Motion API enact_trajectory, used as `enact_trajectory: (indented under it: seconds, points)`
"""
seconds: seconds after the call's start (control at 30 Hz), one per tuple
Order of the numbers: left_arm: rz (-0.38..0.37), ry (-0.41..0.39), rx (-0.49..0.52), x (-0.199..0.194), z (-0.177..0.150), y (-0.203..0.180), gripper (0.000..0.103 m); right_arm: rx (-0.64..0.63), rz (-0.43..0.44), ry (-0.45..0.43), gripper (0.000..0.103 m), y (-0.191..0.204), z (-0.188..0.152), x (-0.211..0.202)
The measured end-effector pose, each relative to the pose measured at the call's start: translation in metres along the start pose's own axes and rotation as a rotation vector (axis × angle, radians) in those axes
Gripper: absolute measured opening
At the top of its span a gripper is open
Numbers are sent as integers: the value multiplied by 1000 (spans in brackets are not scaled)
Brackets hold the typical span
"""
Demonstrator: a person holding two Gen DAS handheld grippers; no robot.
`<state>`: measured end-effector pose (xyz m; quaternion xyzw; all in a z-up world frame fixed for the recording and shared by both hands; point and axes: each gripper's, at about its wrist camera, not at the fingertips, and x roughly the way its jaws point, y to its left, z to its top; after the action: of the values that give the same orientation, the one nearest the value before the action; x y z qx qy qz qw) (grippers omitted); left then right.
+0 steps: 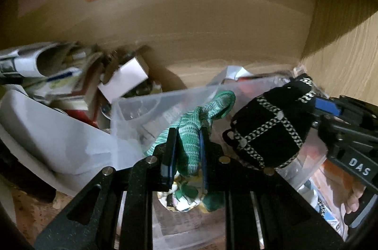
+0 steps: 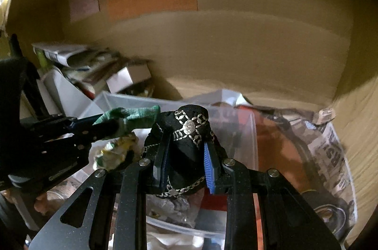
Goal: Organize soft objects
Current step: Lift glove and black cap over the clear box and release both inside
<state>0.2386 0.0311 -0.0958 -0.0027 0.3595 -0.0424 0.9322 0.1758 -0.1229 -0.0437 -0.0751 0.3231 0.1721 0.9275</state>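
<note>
The left gripper (image 1: 187,153) has its fingers closed on a green sock (image 1: 191,129); the right gripper (image 2: 186,162) pinches a black embroidered cloth (image 2: 186,131) above a clear bin (image 2: 245,131).

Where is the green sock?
The green sock is pinched in the left gripper, above the clear plastic bin, left of the black cloth.

The clear plastic bin (image 2: 236,127) is being flanked by stacked boxes (image 2: 127,77) on its left and a newspaper (image 2: 330,155) on its right, with a cardboard wall (image 2: 236,49) standing behind it and two cloth pieces being held above it.
</note>
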Motion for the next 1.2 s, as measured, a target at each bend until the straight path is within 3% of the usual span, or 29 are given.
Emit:
enact_trajectory:
  seconds: [0.23,0.4,0.67,0.83,0.97,1.1,1.2]
  points:
    - [-18,45,46,7,-6,-13,21,-18,-54,79,26,-1,-1,17]
    - [-26,49,53,6,-6,-16,40,-25,-92,89,49,-2,-2,20]
    - [-6,-44,42,-32,-7,-17,55,-35,-116,16,72,0,2,-6]
    - [-20,-102,43,-62,-8,-19,62,-57,-111,-56,73,6,4,-38]
    - [-46,-132,32,-82,-13,-18,71,-65,-104,-111,81,11,-2,-67]
    - [-63,-129,34,-93,-24,-21,79,-68,-102,-133,82,10,-14,-87]
    - [-70,-108,44,-99,-37,-26,80,-66,-108,-122,83,8,-29,-95]
